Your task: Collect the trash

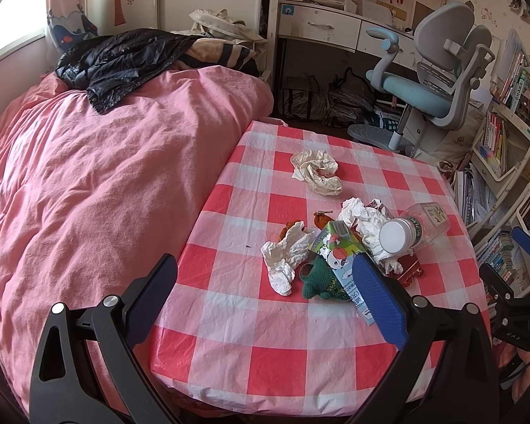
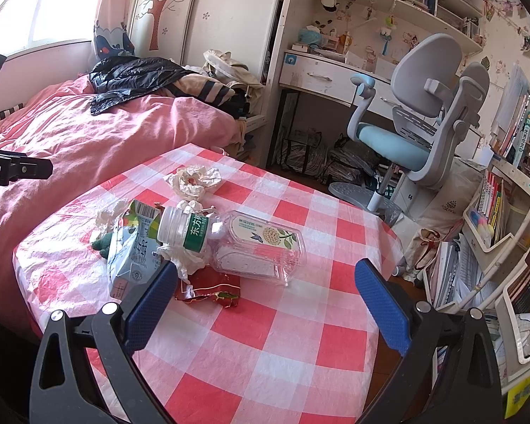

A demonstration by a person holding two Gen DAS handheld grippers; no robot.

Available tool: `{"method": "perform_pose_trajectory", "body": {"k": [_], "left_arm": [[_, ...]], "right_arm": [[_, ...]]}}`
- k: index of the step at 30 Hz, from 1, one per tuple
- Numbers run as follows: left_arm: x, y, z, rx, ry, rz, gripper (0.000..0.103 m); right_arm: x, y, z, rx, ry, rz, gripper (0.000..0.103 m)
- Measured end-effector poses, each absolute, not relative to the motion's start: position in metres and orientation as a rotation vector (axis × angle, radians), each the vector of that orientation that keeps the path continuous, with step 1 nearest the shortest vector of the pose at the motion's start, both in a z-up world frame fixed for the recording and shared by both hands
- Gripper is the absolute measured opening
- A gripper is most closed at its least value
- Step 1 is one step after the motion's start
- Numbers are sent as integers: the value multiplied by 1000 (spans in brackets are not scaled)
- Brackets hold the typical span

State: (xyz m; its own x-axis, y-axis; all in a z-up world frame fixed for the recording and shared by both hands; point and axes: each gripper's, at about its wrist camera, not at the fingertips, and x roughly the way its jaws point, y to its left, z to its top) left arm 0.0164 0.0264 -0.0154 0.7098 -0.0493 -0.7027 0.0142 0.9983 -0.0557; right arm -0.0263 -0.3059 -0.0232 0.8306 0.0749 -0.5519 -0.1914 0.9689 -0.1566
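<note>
A pile of trash lies on the red-and-white checked table [image 1: 251,321]: a clear plastic bottle [image 2: 258,243] with a white cap [image 1: 394,236], a drink carton [image 1: 335,247], crumpled white tissues [image 1: 286,258], a red wrapper [image 2: 212,291] and a green knitted toy [image 1: 318,279]. A separate crumpled paper [image 1: 316,171] lies farther back. My left gripper [image 1: 265,282] is open and empty, just in front of the pile. My right gripper [image 2: 265,282] is open and empty, just in front of the bottle and the red wrapper.
A bed with a pink quilt [image 1: 99,176] and a black jacket [image 1: 123,60] borders the table's left side. A grey-blue desk chair [image 2: 417,134] and a white desk [image 2: 321,74] stand behind. Bookshelves [image 2: 494,212] and stacked papers crowd the right side.
</note>
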Motion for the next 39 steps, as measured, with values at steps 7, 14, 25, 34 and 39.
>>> {"method": "perform_pose_trajectory", "body": {"k": [7,14,25,34,39], "left_arm": [[17,27,-15,-47,782,-35,96],[17,27,-15,-47,782,-36,96],[17,27,-15,-48,783,-36,96],[17,27,-15,-49,783,-36,96],[17,27,-15,-48,783,-36,96]], "right_arm": [[-26,-305,-23,-212,575,143,97],[-26,-305,-23,-214,574,143,97],[-26,-304,-23,-215,574,143,97],[-25,-303,-23,-217,573,143,97],[-26,-303,-23,-217,573,143,97]]}}
